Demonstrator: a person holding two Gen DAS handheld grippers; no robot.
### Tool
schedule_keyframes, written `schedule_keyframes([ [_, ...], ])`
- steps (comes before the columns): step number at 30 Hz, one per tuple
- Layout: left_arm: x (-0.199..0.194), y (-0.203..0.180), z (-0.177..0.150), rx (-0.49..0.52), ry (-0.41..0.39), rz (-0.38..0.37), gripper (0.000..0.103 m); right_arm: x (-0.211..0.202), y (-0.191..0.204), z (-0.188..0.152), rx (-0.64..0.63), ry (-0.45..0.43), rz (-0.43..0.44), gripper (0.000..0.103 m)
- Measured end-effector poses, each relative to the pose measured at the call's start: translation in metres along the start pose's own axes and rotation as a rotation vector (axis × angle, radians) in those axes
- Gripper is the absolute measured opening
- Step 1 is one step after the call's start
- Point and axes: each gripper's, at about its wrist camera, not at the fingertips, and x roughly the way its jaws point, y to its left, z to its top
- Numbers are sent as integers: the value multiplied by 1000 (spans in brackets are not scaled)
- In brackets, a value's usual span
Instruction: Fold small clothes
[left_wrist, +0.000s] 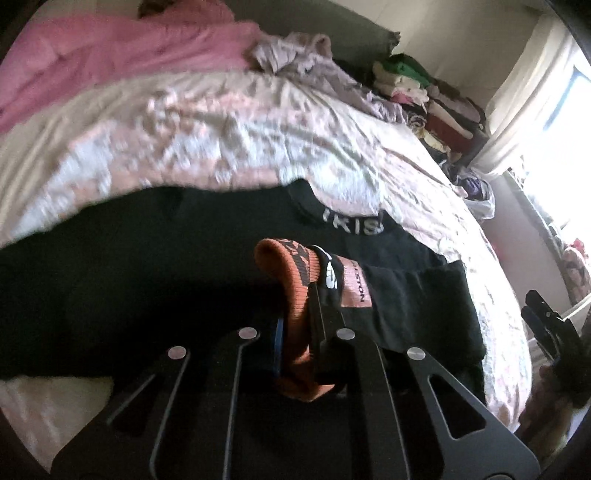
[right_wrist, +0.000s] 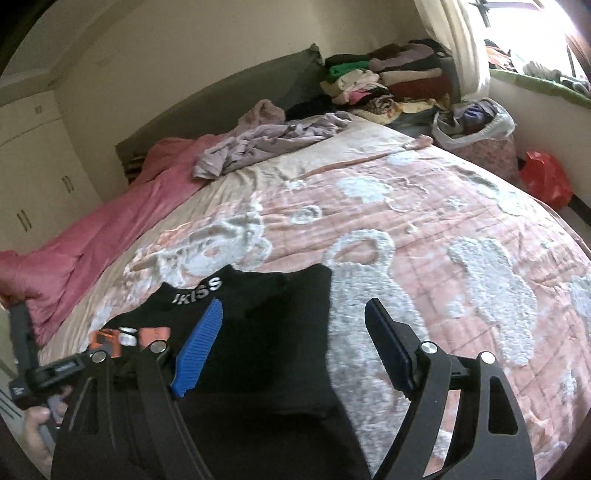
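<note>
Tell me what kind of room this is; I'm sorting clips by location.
Most likely a home bedroom: a bed under a pink patterned bedspread, built-in wardrobe doors along one wall, and stacks of folded clothes piled at the bed's head beside a curtained window.

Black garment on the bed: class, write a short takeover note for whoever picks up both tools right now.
Left tool: shut on the orange-and-black label edge of the black garment.
Right tool: open, empty, poised above the garment.
The garment lies on the pink patterned bedspread, its IKISS neckband on the far side.
Done: one edge gripped. No finished fold shows.
Left: grip another edge with the right tool, fold, then probably the crumpled lilac clothes.
</note>
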Motion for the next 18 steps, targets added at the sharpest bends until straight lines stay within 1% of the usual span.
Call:
schedule_keyframes([
  [2, -4, 0, 2, 24, -19, 27, 4, 2, -2, -1, -4, 8, -12, 79],
  [6, 4, 9, 2, 17, 11, 49, 5, 9, 6, -5, -51, 33, -24, 79],
  [9, 8, 18, -1, 11, 21, 71, 7, 14, 15, -9, -98, 54, -33, 79],
  [11, 11, 23, -4, 13, 37, 93, 12, 17, 21, -12, -124, 64, -36, 79],
  [14, 4, 29, -7, 9, 23, 128, 14, 23, 31, -17, -151, 91, -7, 79],
  [15, -1, 29, -7, 14, 3, 164, 14, 25, 35, -18, -162, 99, 1, 79],
  [16, -8, 28, -6, 23, -20, 181, 14, 28, 39, -19, -175, 110, 7, 79],
  [18, -18, 27, -3, 21, -49, 176, 14, 34, 48, -24, -208, 140, 23, 79],
])
